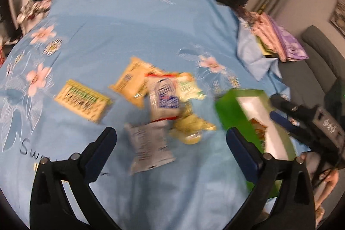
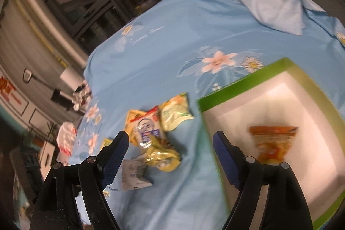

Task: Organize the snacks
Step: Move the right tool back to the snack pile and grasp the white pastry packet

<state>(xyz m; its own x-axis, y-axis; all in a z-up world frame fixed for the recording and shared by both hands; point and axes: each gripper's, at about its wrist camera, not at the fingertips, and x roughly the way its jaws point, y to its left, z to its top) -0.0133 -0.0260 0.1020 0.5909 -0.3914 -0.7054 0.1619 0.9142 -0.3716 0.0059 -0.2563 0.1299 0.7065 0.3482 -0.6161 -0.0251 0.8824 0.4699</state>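
I judge the task barely begun: one orange snack pouch (image 2: pixel 272 143) lies inside the green-rimmed white box (image 2: pixel 241 84), lower right of frame. Loose yellow and silver snack packets (image 1: pixel 159 100) remain mid-frame on the blue floral sheet (image 1: pixel 129 25). Left gripper (image 1: pixel 170 139) and right gripper (image 2: pixel 170 143) both gape, holding nothing.

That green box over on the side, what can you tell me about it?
The green box is an open, lidless carton, cardboard by the look of it, with bright green outer walls and rim and a plain white inside. It sits flat on the blue flowered cloth, to the right of the loose snack pile. Inside lies a single orange snack packet, flat on the bottom; the rest of the floor shows bare. Both grippers are open, and neither visibly touches the box.
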